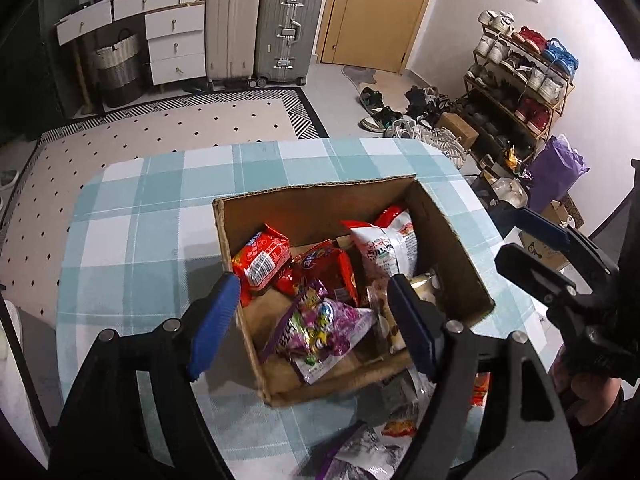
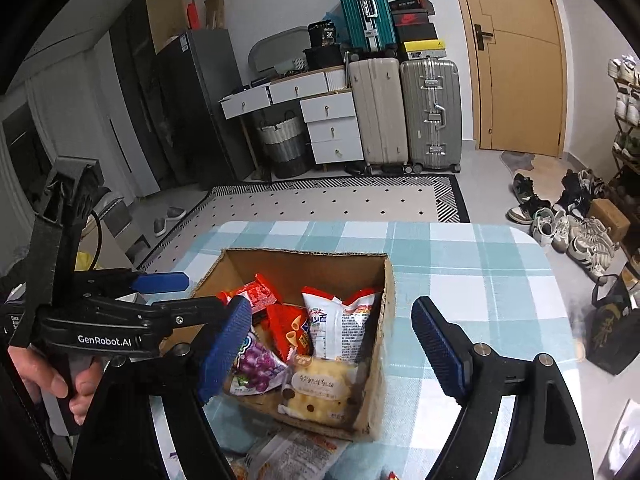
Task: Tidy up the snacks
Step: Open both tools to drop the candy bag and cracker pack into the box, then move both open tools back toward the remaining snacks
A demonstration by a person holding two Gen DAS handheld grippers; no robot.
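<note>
At centre frame in both views: open cardboard box [image 1: 320, 208] on the tabletop [image 1: 160, 220], which has a teal-and-white check cloth. Box holds the snacks: red biscuit pack [image 1: 262, 260] at its left wall, red cone-snack bag [image 1: 328, 272] next to it, white-and-red bag [image 1: 386, 250] standing toward the far right corner, purple grape candy bag [image 1: 320, 328] lying flat at the near side. Right wrist view adds a clear-wrapped yellow cake [image 2: 320, 390] at the near right corner of the box.

More wrappers lie outside the box on the cloth, lower centre of both frames; print too blurred to read.

Left tool [image 1: 312, 320]: released, blue pads spread wide, hanging over the near edge of the box above the grape bag, pads touching nothing. Right tool [image 2: 332, 344]: also released, nothing between the pads, left pad over the box interior, right pad out over the cloth beyond the box's right wall.

Each tool shows at the edge of the other's frame, gripped by a hand [image 2: 56, 384].

Background: patterned rug [image 1: 160, 128], suitcases [image 1: 260, 24], white drawers [image 1: 172, 40], wooden door [image 1: 376, 12], shoe rack [image 1: 520, 80] at upper right in the left view.
</note>
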